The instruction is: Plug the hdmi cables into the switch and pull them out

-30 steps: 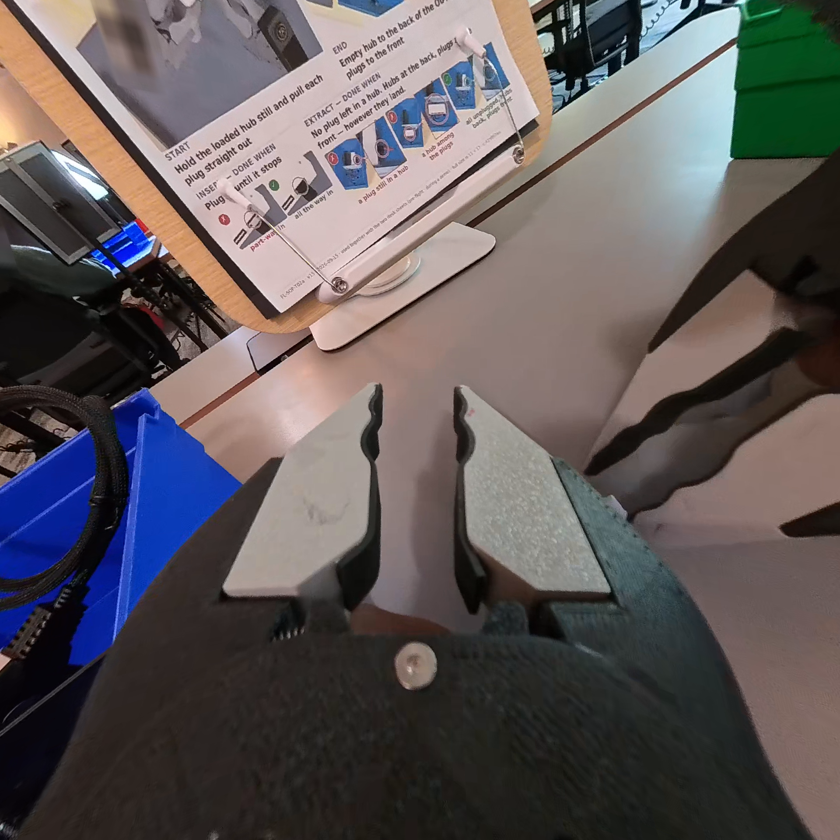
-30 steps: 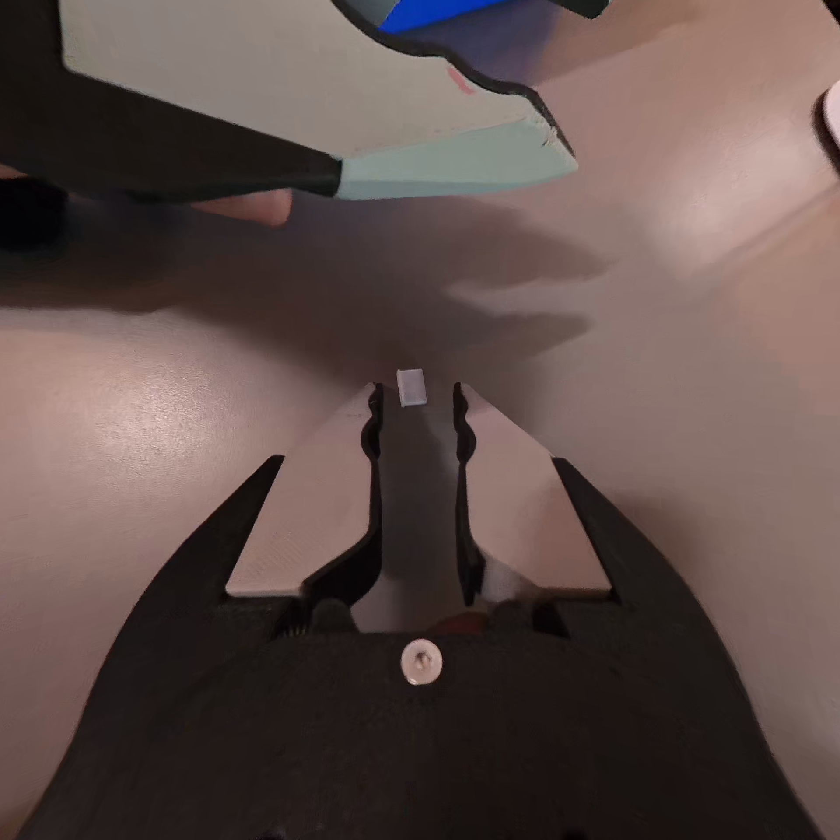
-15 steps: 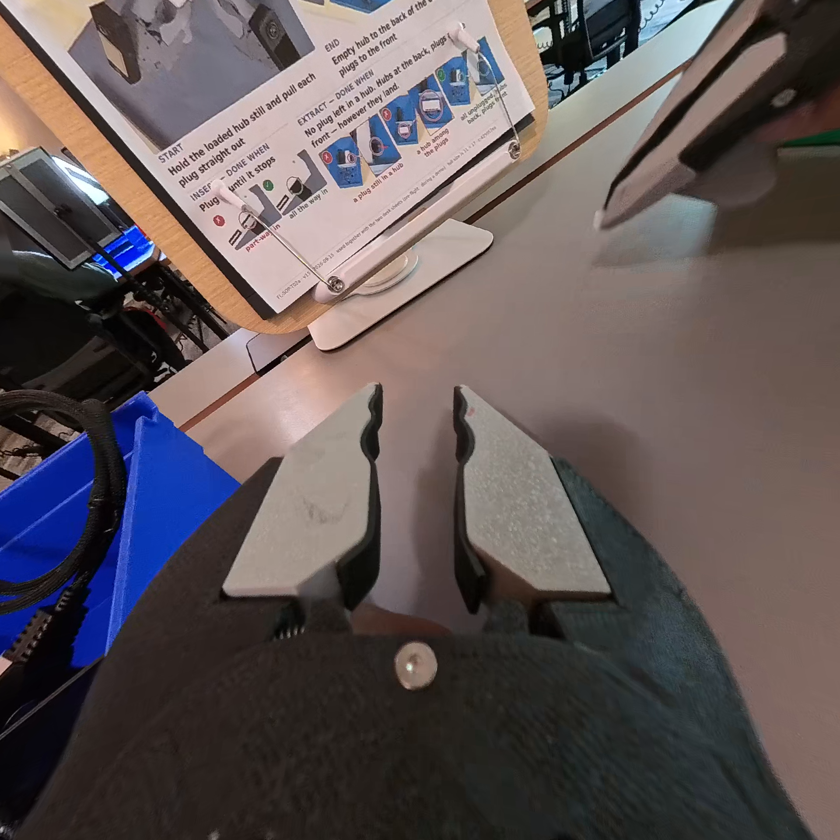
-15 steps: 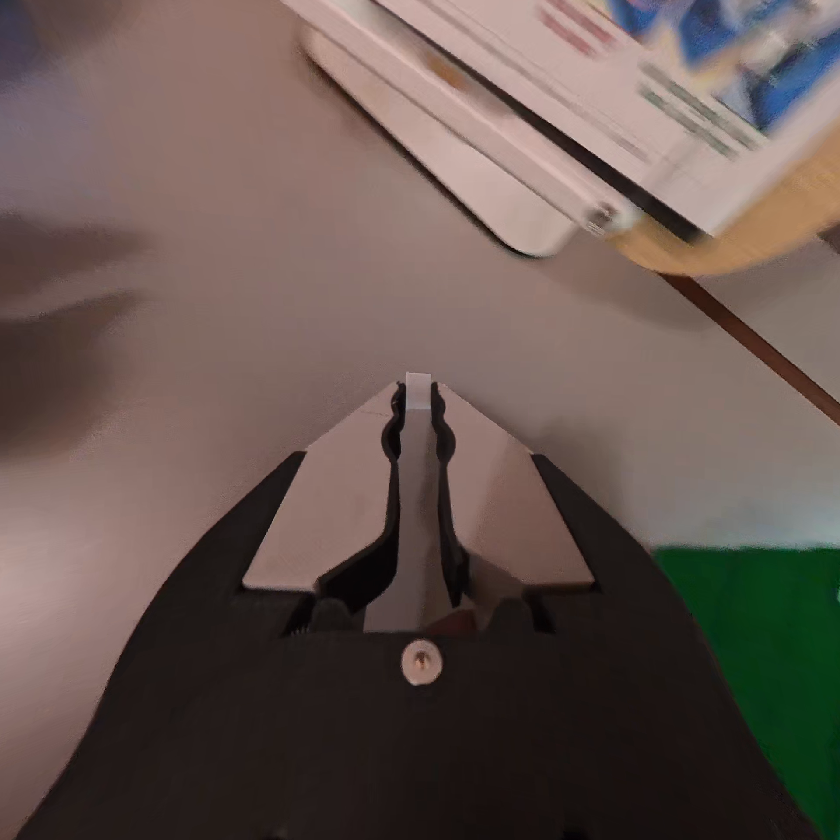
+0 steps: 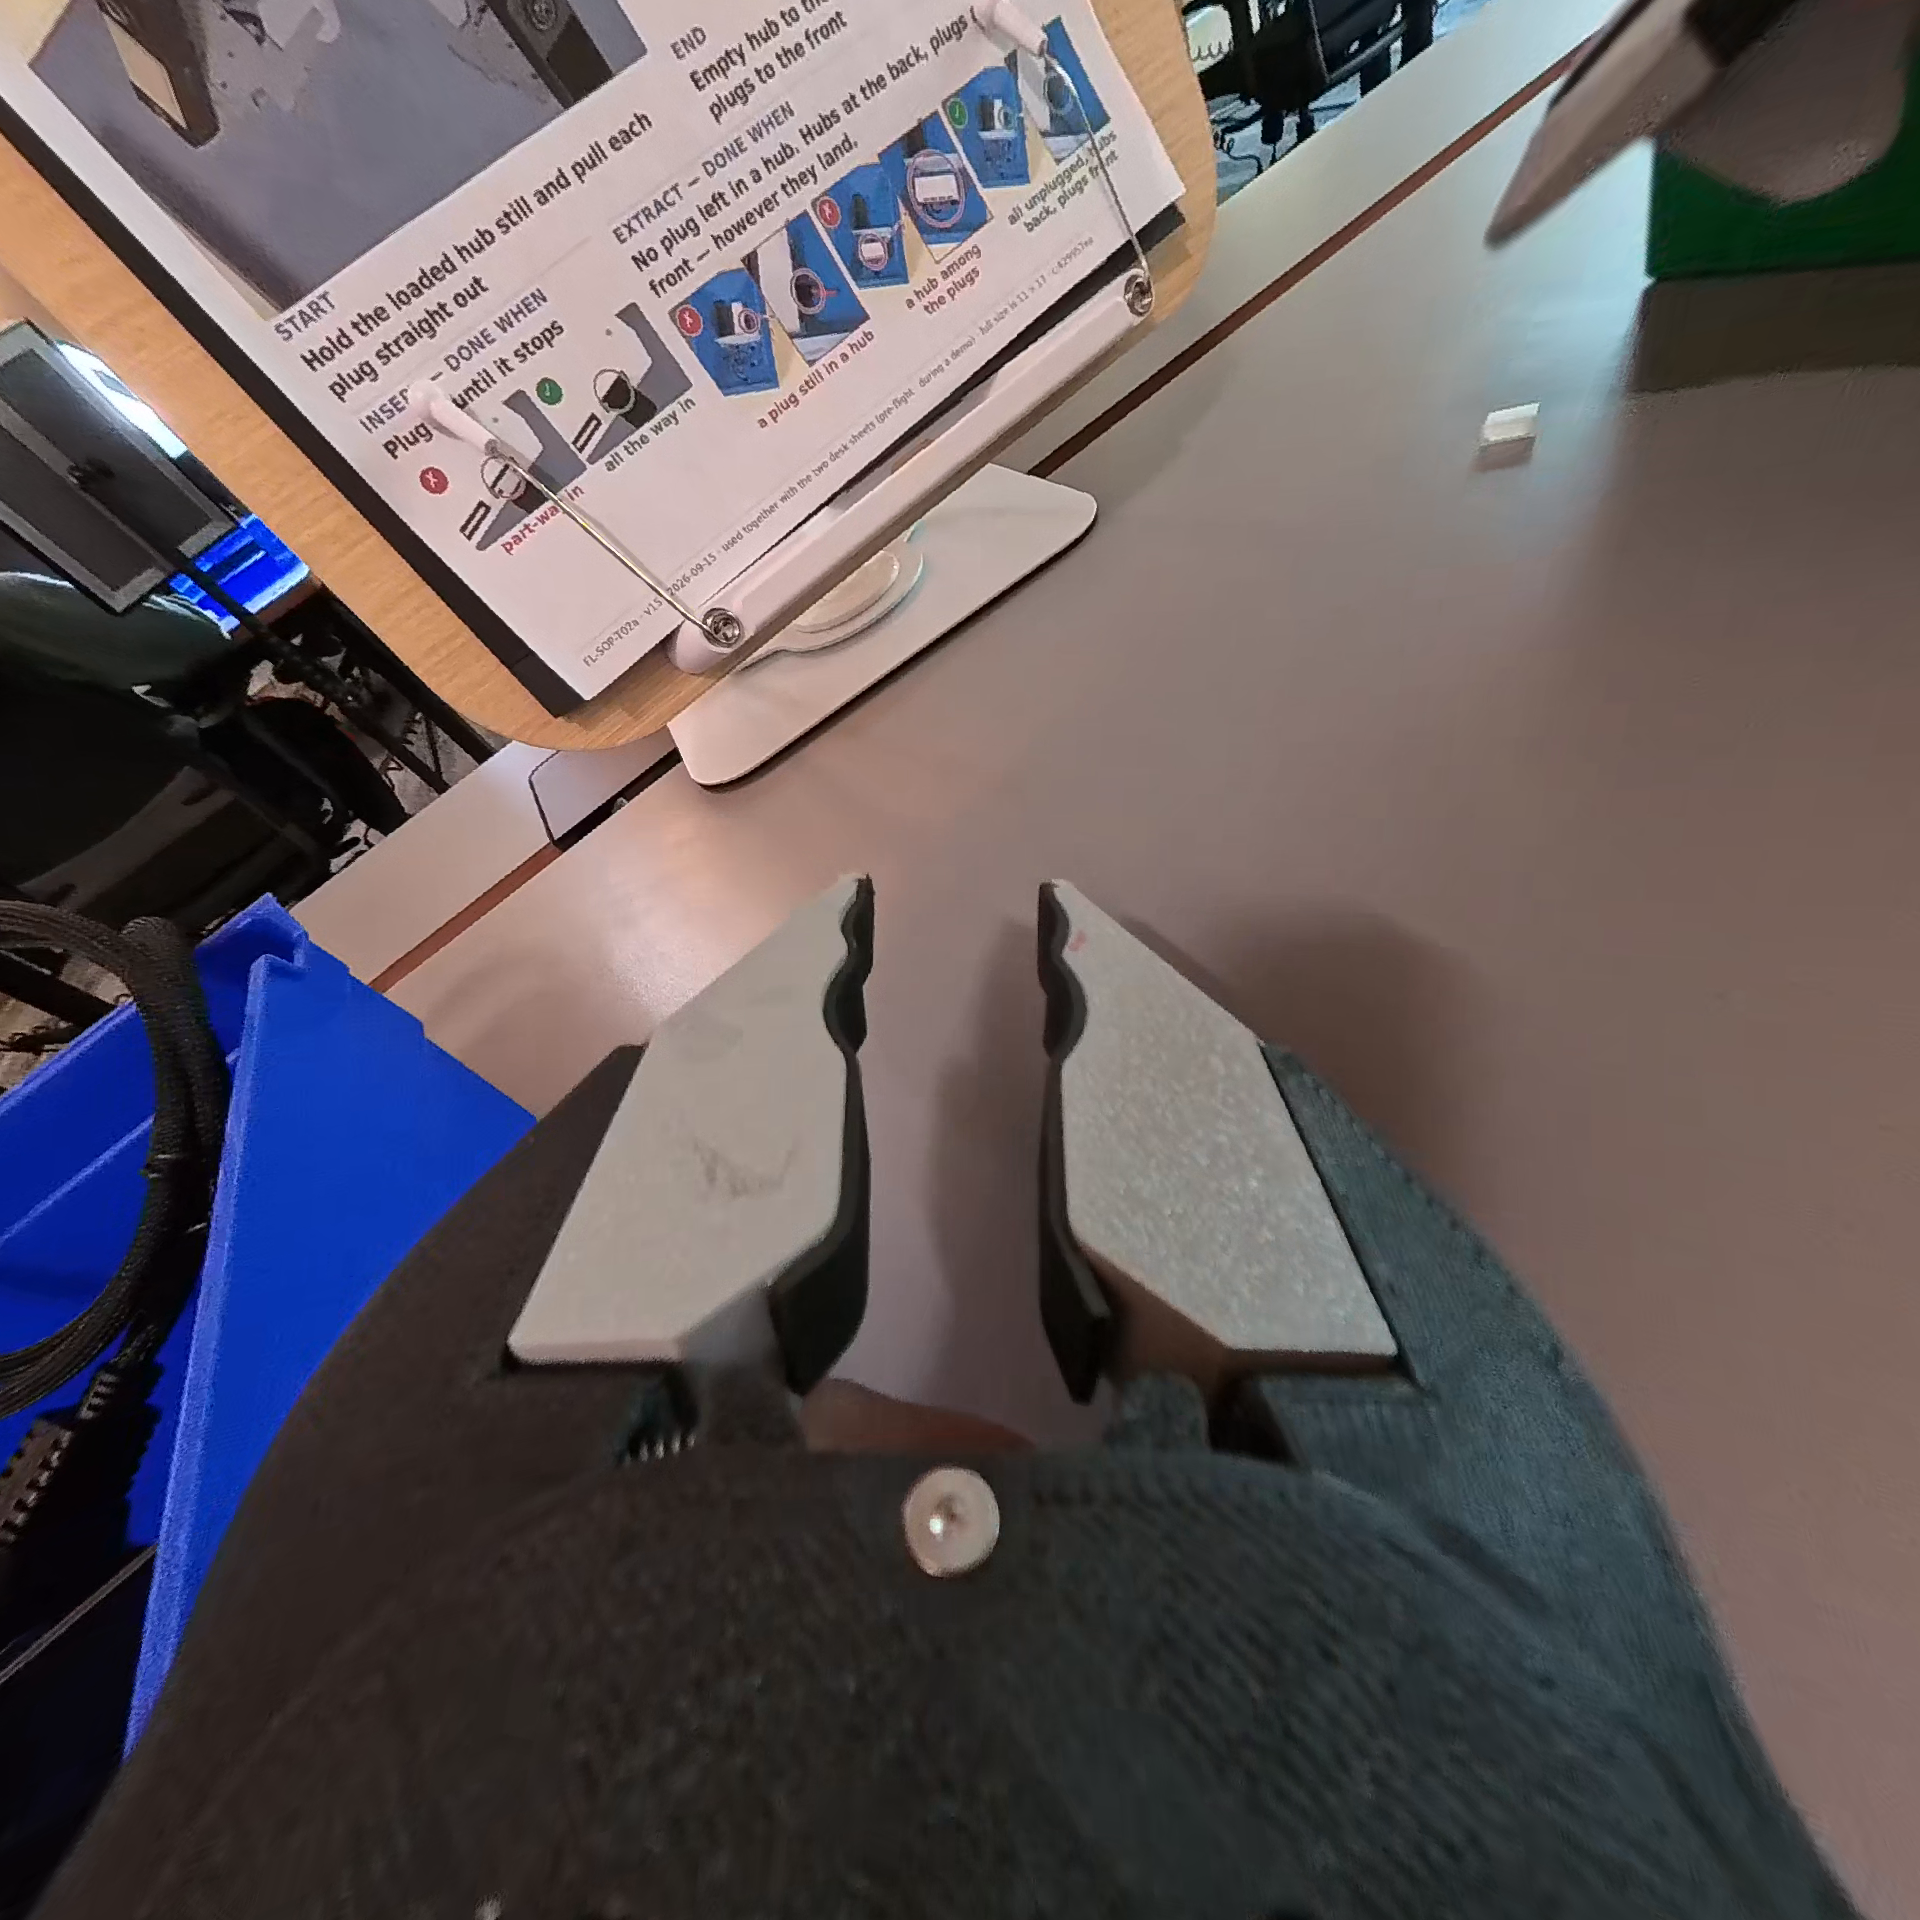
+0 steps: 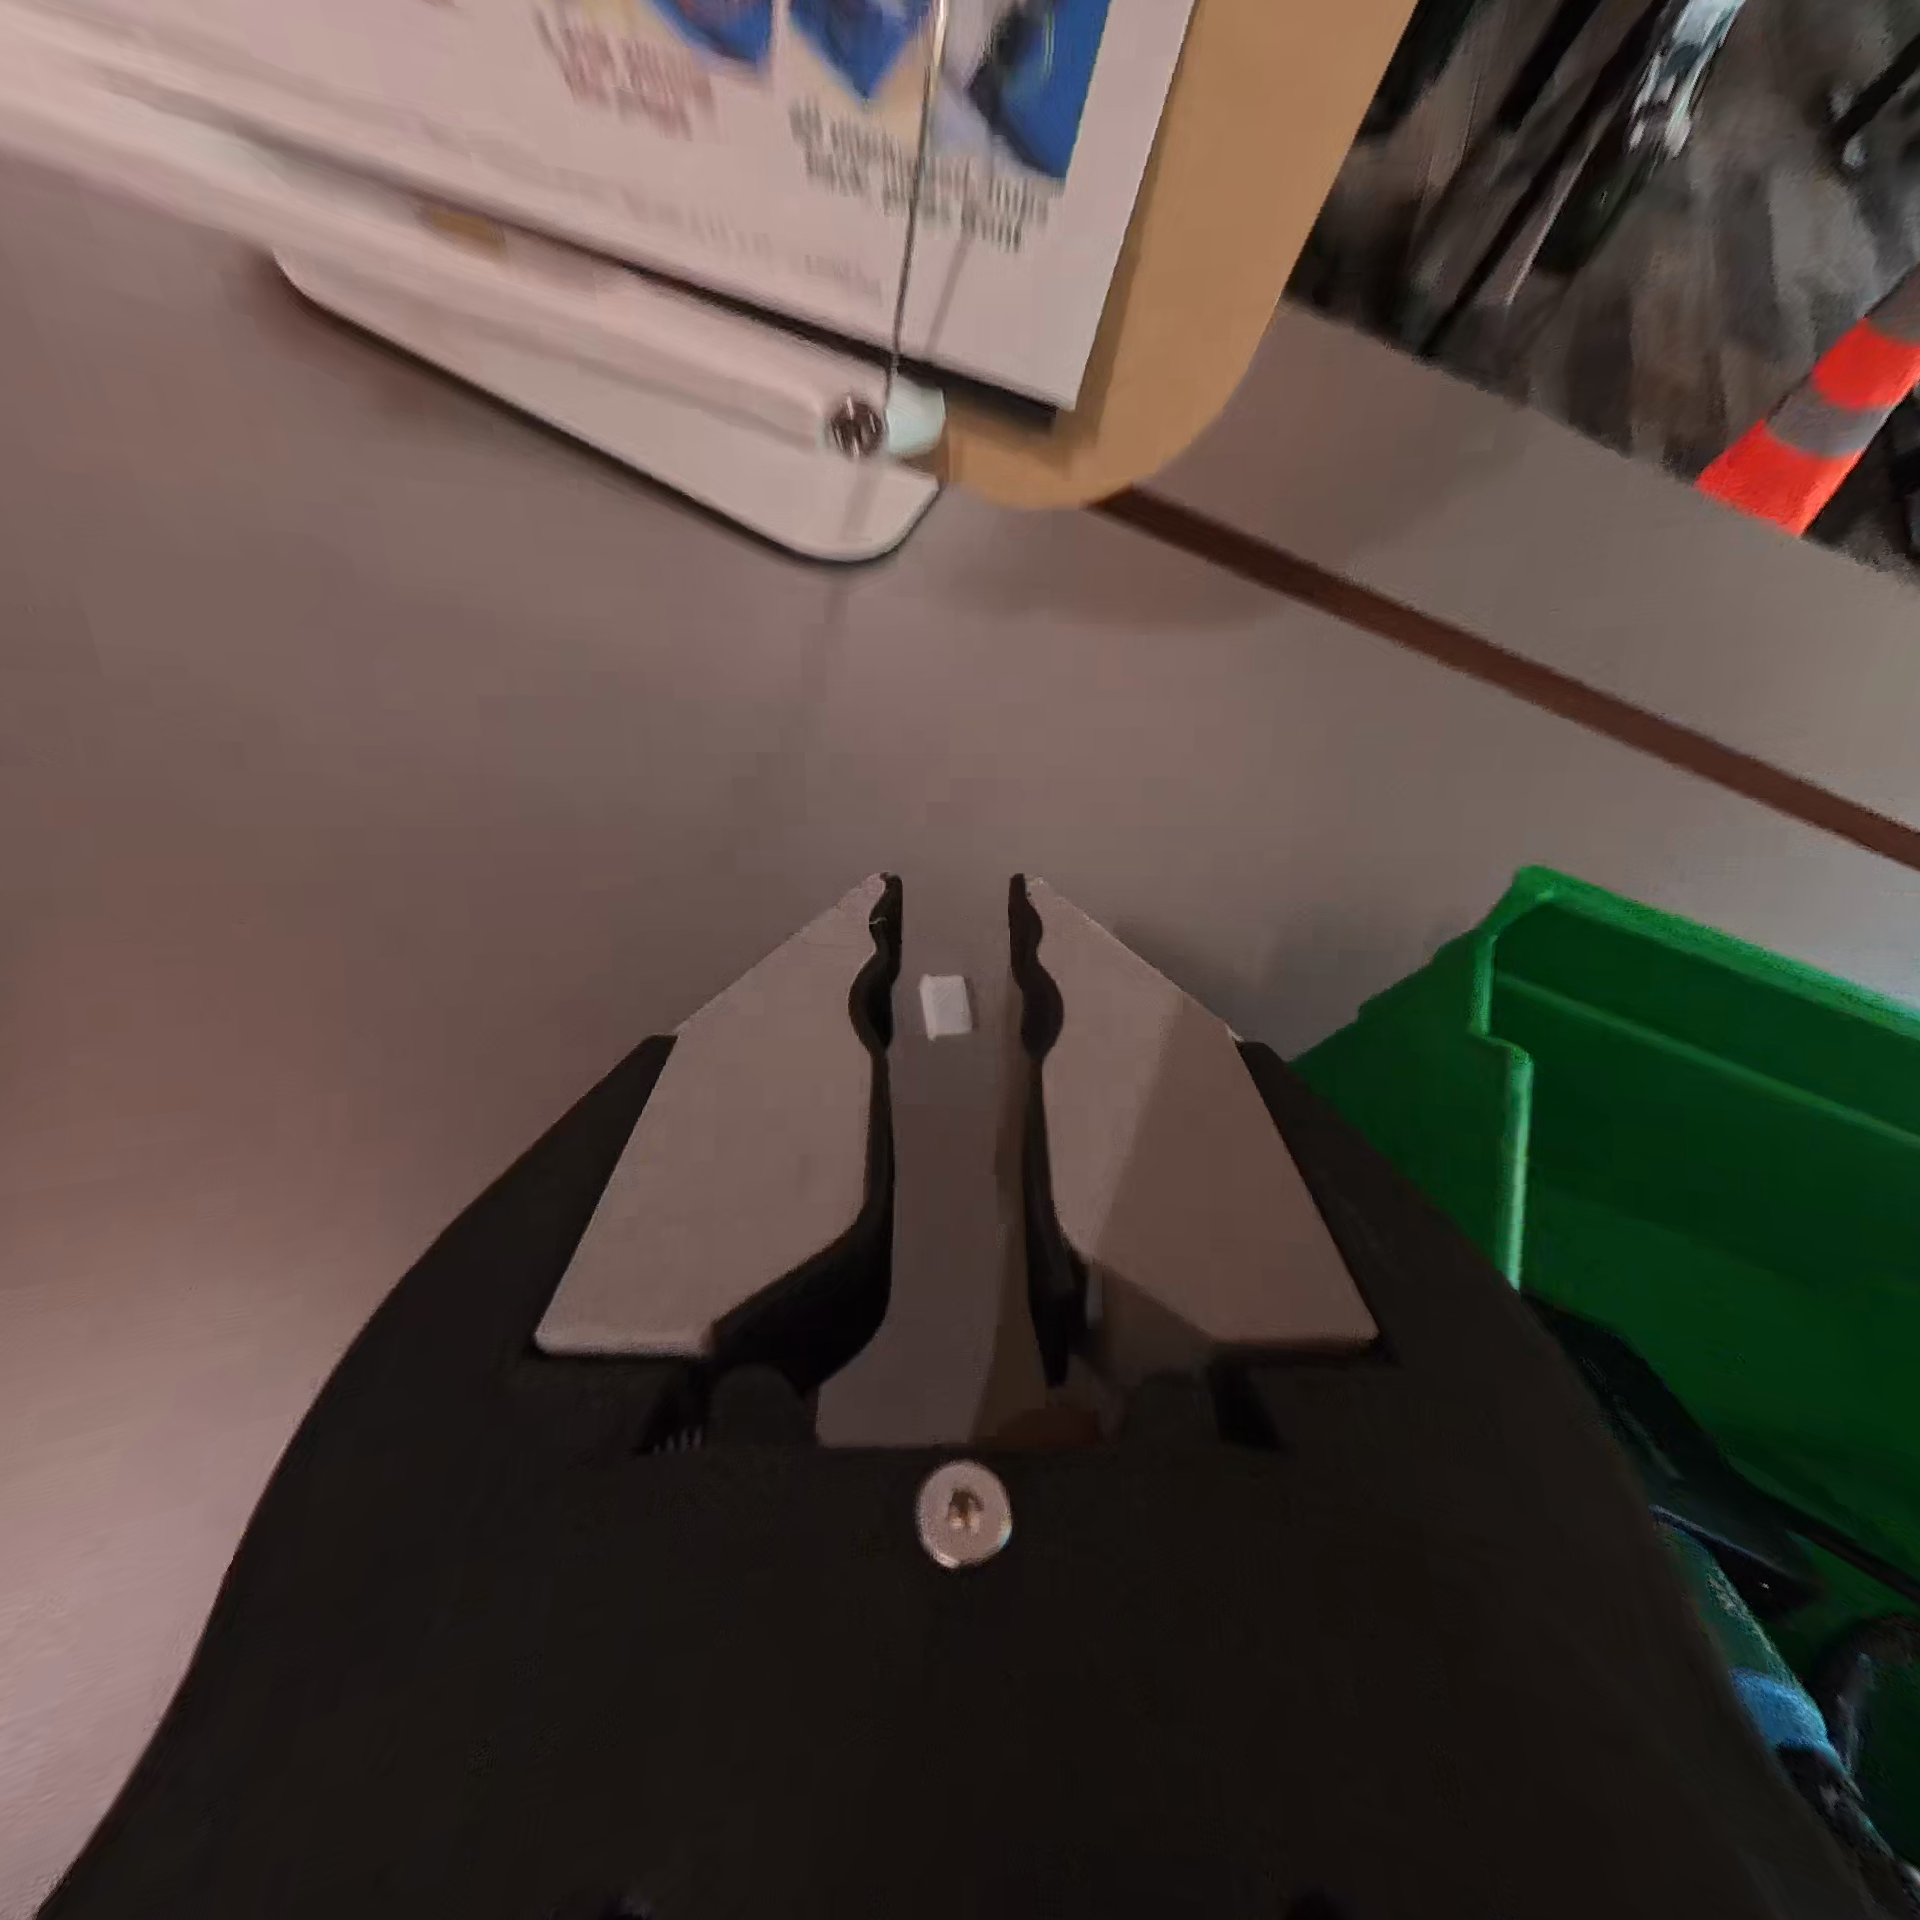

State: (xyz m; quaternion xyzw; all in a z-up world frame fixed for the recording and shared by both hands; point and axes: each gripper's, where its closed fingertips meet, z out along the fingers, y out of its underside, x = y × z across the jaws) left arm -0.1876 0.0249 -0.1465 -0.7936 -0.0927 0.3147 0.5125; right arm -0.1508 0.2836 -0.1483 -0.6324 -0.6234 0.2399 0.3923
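Cable of black braid [image 5: 182, 1060] is seen at 9 o'clock in the left wrist view, looped inside a blue bin [image 5: 332, 1195] that sits at the edge of the grey tabletop [image 5: 1455, 831]. Whether it is one of the hdmi cables cannot be told.

The left tongs [image 5: 954, 904] are held above the tabletop with the jaws parted by a moderate gap, and nothing is gripped between them. At 11 o'clock a printed sheet [image 5: 623, 260] is propped on a wooden board carried by a white stand [image 5: 883, 582].

A small white piece [image 5: 1509, 424] is found lying on the tabletop at 1 o'clock, near a green bin [image 6: 1683, 1195].

The right tongs [image 6: 954, 894] are parted by a narrow gap, and nothing is clamped. In the right wrist view the white piece is framed between the two fingers [image 6: 748, 1143] but is touched by neither. The green bin is placed at 4 o'clock in that view, and the stand's base at 11 o'clock. Much of this view is blurred.
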